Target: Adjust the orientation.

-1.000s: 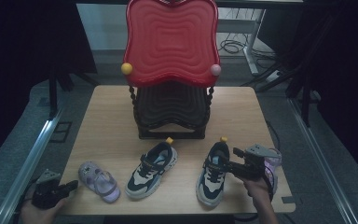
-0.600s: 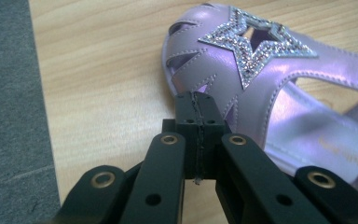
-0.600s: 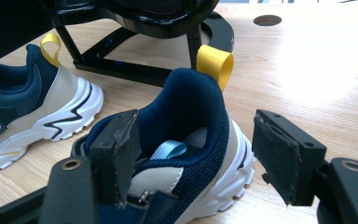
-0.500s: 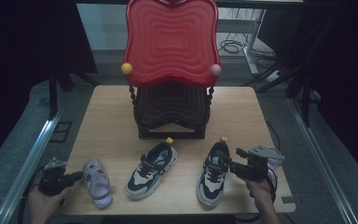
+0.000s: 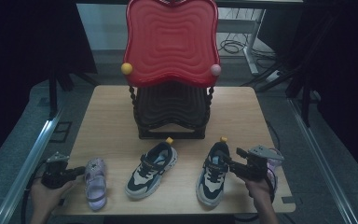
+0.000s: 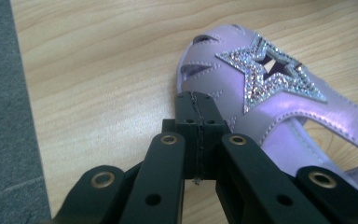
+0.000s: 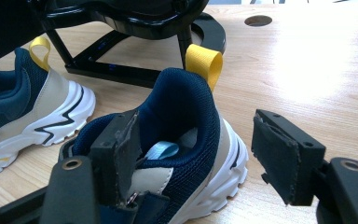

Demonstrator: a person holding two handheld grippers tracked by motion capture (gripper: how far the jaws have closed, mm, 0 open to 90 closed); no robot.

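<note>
Along the table's near edge lie 3 shoes: 1 purple sandal [image 5: 94, 184], nudged by the closed, empty left gripper [image 5: 77, 172], and 2 navy sneakers [image 5: 152, 169]. The right gripper [image 5: 229, 163] gapes around the right one's [image 5: 213, 172] heel. Behind stands 1 red chair [image 5: 170, 44].

Surroundings, seen from my remote station: I'm logging the furniture and the spare shoe.

A red wavy panel [image 5: 170, 42] is standing upright at the back of the wooden table [image 5: 107, 107], rising over a black ribbed base [image 5: 170, 109]. A yellow ball [image 5: 127, 68] is sitting at its lower left corner and a pink ball [image 5: 216, 70] at its lower right. A navy-and-white sneaker [image 5: 151, 169] with a yellow heel loop is lying in front of the base, toe pointing toward me. Cables [image 5: 233, 45] are trailing on the floor behind.
</note>
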